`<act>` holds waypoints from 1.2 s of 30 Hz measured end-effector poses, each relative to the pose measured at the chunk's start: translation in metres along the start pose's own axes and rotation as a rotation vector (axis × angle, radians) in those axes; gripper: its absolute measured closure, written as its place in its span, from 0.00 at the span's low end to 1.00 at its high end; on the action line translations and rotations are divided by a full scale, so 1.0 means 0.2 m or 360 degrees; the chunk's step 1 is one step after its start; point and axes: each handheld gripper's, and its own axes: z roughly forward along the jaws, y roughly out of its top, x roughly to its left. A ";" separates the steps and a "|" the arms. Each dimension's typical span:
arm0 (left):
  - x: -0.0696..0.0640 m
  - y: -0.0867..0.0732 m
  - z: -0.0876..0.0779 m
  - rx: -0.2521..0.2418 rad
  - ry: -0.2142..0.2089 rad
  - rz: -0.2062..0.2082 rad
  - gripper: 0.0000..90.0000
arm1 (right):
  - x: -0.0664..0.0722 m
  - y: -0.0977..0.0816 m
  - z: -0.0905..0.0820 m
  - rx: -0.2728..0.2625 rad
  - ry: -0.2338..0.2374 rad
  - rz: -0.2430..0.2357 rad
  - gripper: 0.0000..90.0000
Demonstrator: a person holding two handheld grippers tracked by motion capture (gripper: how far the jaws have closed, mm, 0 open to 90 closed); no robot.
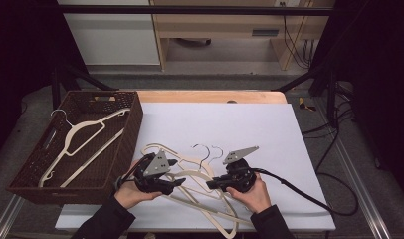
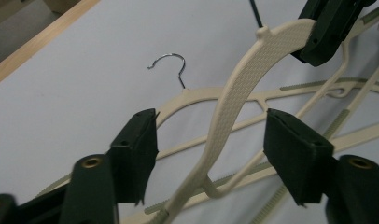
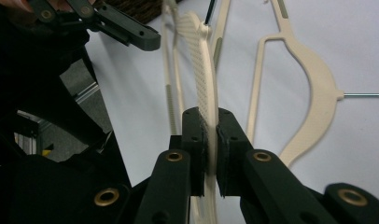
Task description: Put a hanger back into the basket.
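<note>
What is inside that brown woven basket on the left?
One cream hanger with a metal hook lies slanted inside the brown basket. Dark woven floor shows around it. The near wall hides the floor strip just behind it, so anything small there cannot be seen.

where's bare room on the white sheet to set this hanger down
Free: the white sheet beyond the hanger pile, up to the wooden edge, and its right side beside the cable. Crowded: the front middle, around both grippers, and the basket, which holds a hanger.

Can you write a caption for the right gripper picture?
Right gripper clamps a cream textured plastic hanger above the white table.
</note>
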 end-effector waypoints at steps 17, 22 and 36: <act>-0.02 0.05 -0.04 -0.0052 -0.0112 0.0012 0.39 | 0.10 0.05 -0.06 -0.0055 0.0035 -0.0197 0.96; -0.03 0.06 -0.03 -0.0030 -0.0144 0.0043 0.51 | 0.14 0.06 -0.05 -0.0053 0.0071 -0.0247 0.96; -0.07 0.07 -0.05 0.0006 -0.0165 0.0046 0.79 | 0.14 0.06 -0.06 -0.0078 0.0047 -0.0285 0.92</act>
